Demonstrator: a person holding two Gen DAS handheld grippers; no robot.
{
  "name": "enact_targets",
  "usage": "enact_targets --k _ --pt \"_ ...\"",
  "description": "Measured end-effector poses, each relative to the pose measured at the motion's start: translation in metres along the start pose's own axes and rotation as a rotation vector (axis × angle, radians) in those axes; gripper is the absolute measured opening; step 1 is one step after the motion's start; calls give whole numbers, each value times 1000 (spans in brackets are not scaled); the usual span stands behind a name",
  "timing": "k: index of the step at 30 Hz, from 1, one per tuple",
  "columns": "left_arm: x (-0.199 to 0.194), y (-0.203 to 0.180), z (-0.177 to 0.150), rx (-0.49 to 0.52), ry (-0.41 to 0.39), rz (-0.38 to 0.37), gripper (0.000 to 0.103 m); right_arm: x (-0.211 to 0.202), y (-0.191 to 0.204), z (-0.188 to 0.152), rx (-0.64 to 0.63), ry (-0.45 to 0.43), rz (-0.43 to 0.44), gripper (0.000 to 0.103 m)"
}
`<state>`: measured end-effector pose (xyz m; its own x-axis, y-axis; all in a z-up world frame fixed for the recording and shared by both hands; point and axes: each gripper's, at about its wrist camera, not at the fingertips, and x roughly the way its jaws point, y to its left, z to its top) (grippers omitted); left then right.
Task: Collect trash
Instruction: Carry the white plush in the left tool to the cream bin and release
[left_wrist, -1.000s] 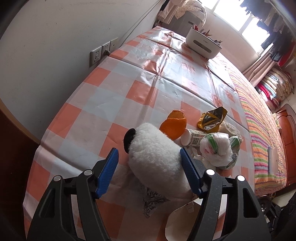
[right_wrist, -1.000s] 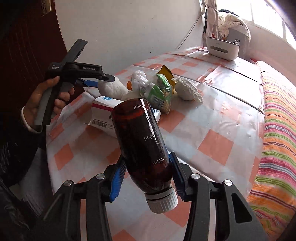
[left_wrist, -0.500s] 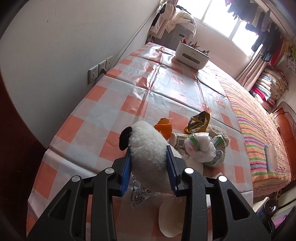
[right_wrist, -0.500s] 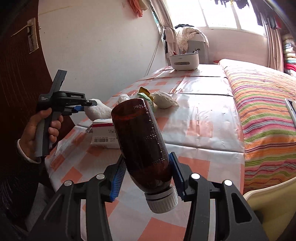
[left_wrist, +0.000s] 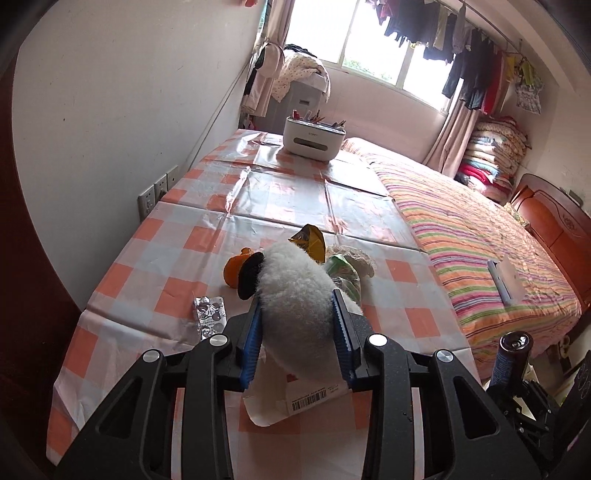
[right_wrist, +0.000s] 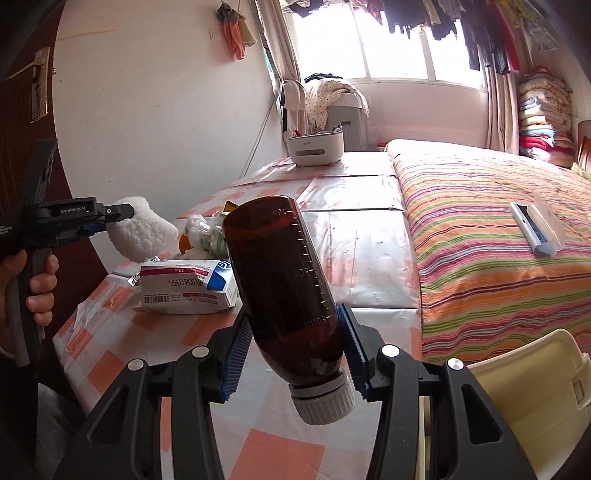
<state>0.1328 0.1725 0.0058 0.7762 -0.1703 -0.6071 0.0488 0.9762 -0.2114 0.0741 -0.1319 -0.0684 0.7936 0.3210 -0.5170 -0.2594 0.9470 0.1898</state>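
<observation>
Left tongs (left_wrist: 297, 328) pinch fluffy white ball (left_wrist: 295, 291) lifted above table (left_wrist: 177, 258); right tongs (right_wrist: 293, 345) pinch brown bottle (right_wrist: 284, 280) cap-down beside cream bin (right_wrist: 532, 391). Best: carry both over bin before releasing.

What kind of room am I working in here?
Most likely a home bedroom: a bed with a striped cover, laundry hanging at the window, and folded quilts stacked in the corner.
</observation>
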Motion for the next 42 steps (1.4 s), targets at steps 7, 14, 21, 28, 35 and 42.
enact_targets --k 7,14,21,28,35,42 --pt "-11 -47 -16 91 -8 -74 34 -8 -13 -1 30 -12 -77 45" --pt "-14 -91 -33 185 1 -137 34 -20 -28 -2 53 -20 -175 45" --pt "-17 -131 -52 258 22 -213 34 -37 -48 -6 101 -26 -259 46" --pt "-18 -170 -68 317 42 -281 34 -55 -62 -9 138 -53 -344 46" --pt "-19 -204 -84 362 63 -335 34 -70 -83 -15 199 -66 -416 46" --pt "-20 -232 -95 393 81 -382 34 -82 -100 -22 247 -71 -479 46"
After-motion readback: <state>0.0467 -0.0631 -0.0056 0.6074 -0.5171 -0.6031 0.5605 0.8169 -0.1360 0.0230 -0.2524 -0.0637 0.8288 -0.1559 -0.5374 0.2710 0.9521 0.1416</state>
